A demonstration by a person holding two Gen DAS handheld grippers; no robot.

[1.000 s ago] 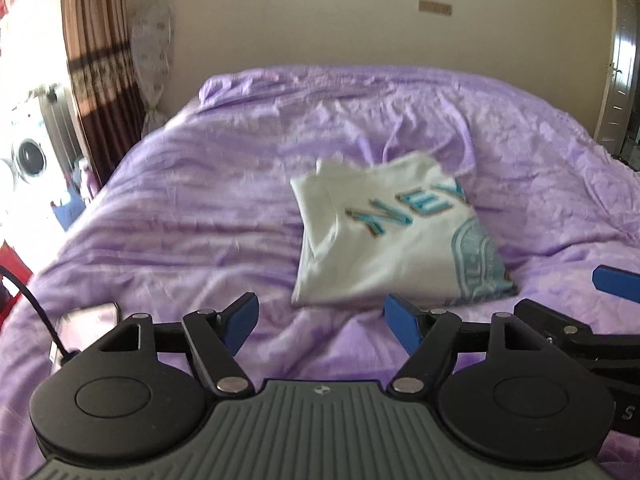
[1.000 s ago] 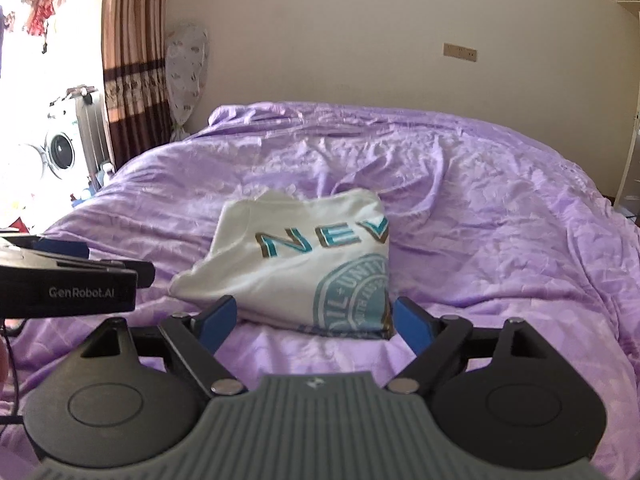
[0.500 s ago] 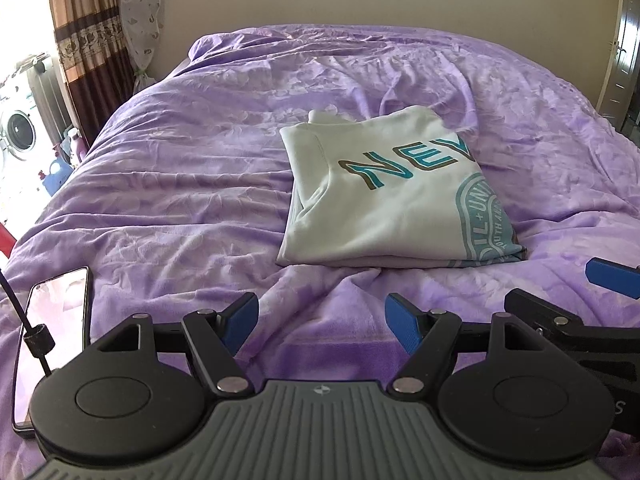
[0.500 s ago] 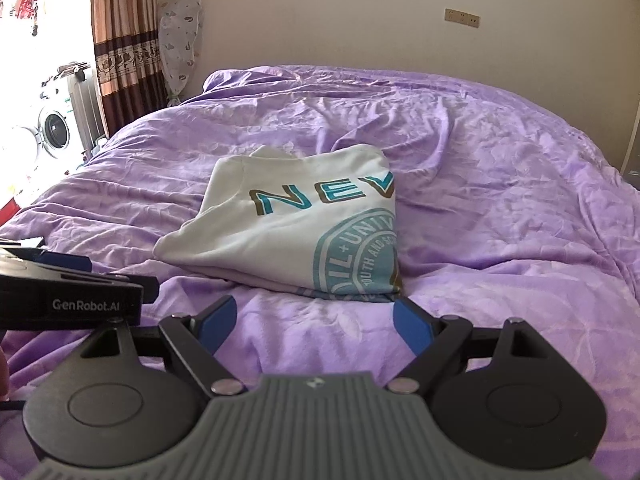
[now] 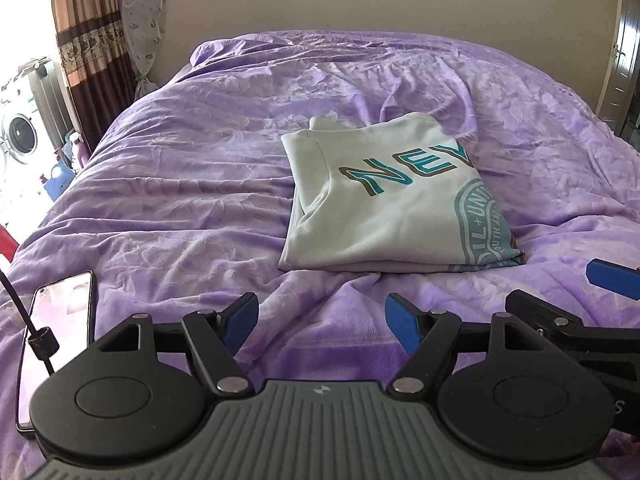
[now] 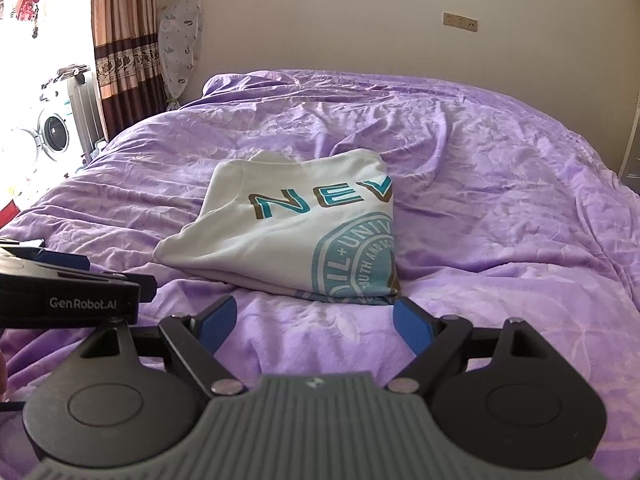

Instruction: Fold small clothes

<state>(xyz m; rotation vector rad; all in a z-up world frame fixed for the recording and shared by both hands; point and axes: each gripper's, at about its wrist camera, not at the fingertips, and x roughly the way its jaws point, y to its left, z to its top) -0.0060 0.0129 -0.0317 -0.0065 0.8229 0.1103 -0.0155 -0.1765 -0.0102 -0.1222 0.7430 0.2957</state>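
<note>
A white T-shirt [image 5: 384, 204] with teal "NEV" lettering and a round teal print lies folded into a neat rectangle on the purple bedspread [image 5: 192, 184]. It also shows in the right wrist view [image 6: 296, 236]. My left gripper [image 5: 322, 322] is open and empty, held a little short of the shirt's near edge. My right gripper [image 6: 314, 326] is open and empty, just in front of the shirt's near right corner. The right gripper's blue finger [image 5: 612, 284] shows at the right of the left wrist view. The left gripper's body [image 6: 68, 288] shows at the left of the right wrist view.
A phone [image 5: 56, 336] with a black cable lies on the bedspread near the left edge. A curtain [image 6: 124, 40] and a washing machine [image 6: 52, 132] stand left of the bed. A wall [image 6: 360, 12] is behind the bed, a door [image 5: 624, 40] at far right.
Both grippers have drawn back and steadied; the shirt lies still in the same folded shape. Both stay open and empty.
</note>
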